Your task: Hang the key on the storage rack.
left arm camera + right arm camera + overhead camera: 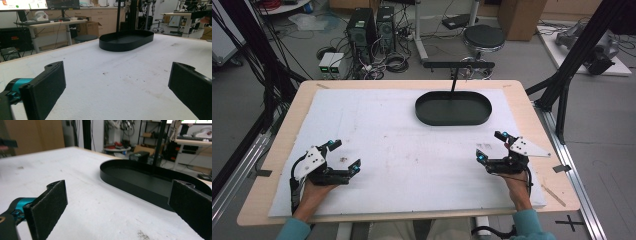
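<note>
Plainly, both the left gripper (346,155) and right gripper (490,145) rest wide open and empty, well short of the black tray (453,108). Judging from this, a low reach could drag fingers (47,207) across the white mat (402,160) or knock the tray's thin rim.

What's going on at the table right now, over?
Left gripper and right gripper open, holding nothing. Black oval tray empty, far side. Nothing between, over.

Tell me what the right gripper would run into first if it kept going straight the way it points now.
Most likely the black oval tray: the right gripper has open jaws aimed at its near wall across bare white mat. Nothing lies between, though depth is hard to judge.
</note>
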`<action>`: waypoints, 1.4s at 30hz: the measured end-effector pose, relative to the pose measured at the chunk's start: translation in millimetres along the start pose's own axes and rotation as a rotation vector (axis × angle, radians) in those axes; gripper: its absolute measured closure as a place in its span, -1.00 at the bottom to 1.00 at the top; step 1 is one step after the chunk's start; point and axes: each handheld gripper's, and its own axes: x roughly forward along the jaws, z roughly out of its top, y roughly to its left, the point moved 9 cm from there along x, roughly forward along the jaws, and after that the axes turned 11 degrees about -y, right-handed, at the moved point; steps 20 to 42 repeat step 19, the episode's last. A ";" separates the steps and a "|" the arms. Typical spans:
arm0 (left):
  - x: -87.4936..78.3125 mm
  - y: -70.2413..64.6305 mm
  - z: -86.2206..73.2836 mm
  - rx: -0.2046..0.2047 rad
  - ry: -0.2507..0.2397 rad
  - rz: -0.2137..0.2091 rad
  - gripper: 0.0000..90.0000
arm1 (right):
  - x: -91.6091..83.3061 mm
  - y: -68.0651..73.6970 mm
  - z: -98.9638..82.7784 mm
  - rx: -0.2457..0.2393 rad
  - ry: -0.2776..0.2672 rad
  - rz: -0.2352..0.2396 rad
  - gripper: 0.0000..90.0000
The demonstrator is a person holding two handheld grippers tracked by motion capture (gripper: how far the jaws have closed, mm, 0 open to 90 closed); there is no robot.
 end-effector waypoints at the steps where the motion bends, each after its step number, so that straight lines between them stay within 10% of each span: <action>1: -0.1 0.0 0.2 0.000 -0.002 -0.001 -0.96 | -0.5 -0.2 -1.6 0.016 -0.013 0.002 -0.97; 9: -1.5 0.3 1.2 0.002 -0.015 0.005 -0.96 | 1.9 -3.2 -25.4 0.056 0.001 -0.008 -0.96; 42: -1.5 0.9 1.1 -0.006 -0.016 0.009 -0.96 | 1.5 -2.2 -24.9 0.049 -0.010 -0.003 -0.96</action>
